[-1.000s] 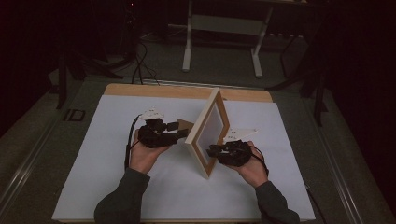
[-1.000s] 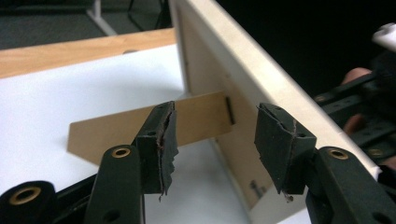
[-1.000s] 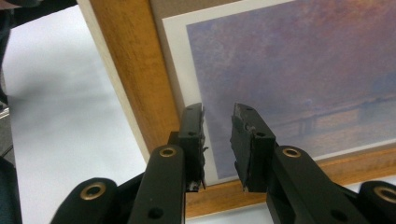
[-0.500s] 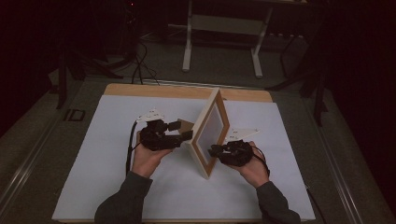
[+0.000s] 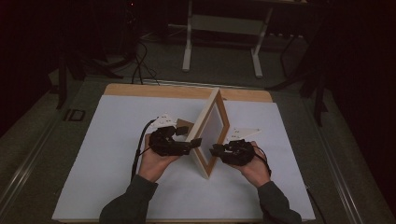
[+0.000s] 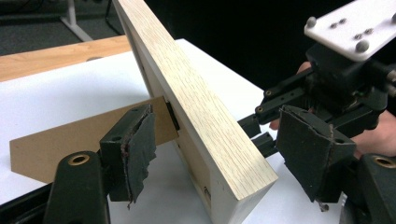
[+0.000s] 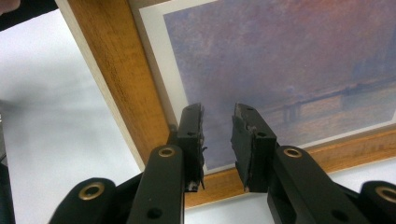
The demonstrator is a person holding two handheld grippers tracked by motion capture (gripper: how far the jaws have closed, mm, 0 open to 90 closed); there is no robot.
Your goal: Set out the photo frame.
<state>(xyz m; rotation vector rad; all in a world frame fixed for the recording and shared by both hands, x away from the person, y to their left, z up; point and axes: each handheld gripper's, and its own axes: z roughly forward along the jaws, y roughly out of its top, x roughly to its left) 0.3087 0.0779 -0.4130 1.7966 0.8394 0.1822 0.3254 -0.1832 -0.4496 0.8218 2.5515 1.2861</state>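
— Where's the frame (image 5: 211, 133)?
— Upright on the table (image 5: 107, 154), between both grippers.
— Left gripper (image 6: 210, 154)?
— Jaws just opened, straddling its edge.
— Right gripper (image 7: 218, 144)?
— Partly open, fronting the print — gripping nothing.

A dim lab or recording studio is showing here: a white sheet (image 5: 116, 163) is covering a wooden table (image 5: 140, 89), loose cables (image 5: 137, 60) are trailing at eleven o'clock, and a metal stand (image 5: 224, 28) is standing at twelve o'clock.
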